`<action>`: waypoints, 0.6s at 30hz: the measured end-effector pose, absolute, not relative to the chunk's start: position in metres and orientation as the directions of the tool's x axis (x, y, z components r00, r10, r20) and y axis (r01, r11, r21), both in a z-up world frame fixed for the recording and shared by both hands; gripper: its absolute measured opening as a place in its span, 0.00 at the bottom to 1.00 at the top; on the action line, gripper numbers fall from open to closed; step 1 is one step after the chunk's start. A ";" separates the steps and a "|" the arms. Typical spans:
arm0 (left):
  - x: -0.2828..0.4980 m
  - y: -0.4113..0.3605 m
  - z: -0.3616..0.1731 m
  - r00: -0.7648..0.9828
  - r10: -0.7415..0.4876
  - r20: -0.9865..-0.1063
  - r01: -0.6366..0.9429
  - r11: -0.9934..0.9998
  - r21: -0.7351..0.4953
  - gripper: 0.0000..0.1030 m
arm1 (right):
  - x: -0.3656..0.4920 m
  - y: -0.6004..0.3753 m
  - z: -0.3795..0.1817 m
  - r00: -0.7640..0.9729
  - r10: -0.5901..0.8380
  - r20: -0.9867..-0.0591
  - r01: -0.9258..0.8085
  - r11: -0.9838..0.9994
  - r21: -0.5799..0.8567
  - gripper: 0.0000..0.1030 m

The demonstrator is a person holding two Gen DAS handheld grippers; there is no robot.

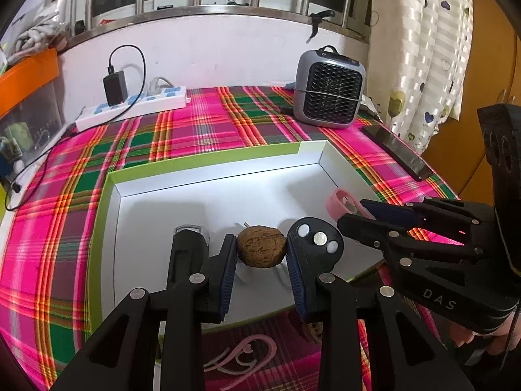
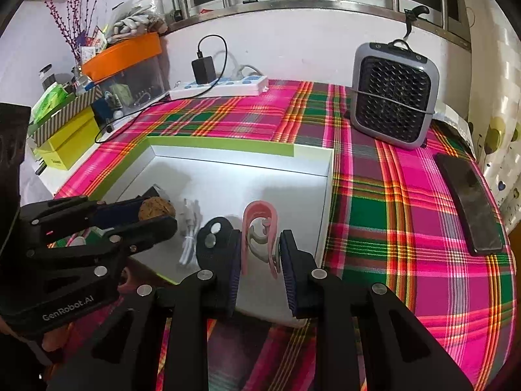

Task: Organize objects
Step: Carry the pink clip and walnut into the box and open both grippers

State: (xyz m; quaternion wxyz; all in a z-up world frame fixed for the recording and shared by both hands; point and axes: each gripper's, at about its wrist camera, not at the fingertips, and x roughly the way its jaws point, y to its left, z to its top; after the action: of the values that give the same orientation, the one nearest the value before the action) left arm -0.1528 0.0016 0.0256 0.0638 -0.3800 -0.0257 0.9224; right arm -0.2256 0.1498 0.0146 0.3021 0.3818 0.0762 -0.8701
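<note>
Nearest the left wrist cam, a walnut [image 1: 261, 250] is clamped between the pads of the left gripper [image 1: 261, 255], held just over the white floor of the open box [image 1: 208, 176]; whether it touches the floor can't be told. In the right wrist cam, a pink clip [image 2: 259, 239] w/ a grey inner hook is pinched upright by the right gripper [image 2: 259, 254], fingers closed on both its sides, at the box's right-hand wall. Both tools are seen side by side over the near part of the box, close but apart.

Step in hand, by judgement: the drop-off phase, both items being carried into the box. A white cable bundle [image 2: 189, 241] is already lying inside, between the two grippers.

Next move prob. calls for each item to be lowered onto bare floor and the fingers opened slowly; the walnut is round and could roll, so a low release is advised. The clip should be kept clear of the cable.

Farther back on the plaid cloth [image 1: 202, 120], a phone [image 2: 469, 205], a grey fan heater [image 1: 329, 88] and a power strip [image 1: 133, 107] w/ a charger are left alone.
</note>
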 end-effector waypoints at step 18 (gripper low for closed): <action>-0.153 0.013 0.020 -0.694 0.144 -0.705 -0.145 -0.988 -0.059 0.28 | -0.226 0.147 0.010 -0.528 -0.450 -0.721 0.584 -0.808 0.077 0.27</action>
State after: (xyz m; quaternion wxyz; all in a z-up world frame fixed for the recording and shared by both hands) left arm -0.1534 0.0127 0.0203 0.0786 -0.3832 0.0005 0.9203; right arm -0.2264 0.1474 0.0105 0.2972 0.3846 0.0869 -0.8696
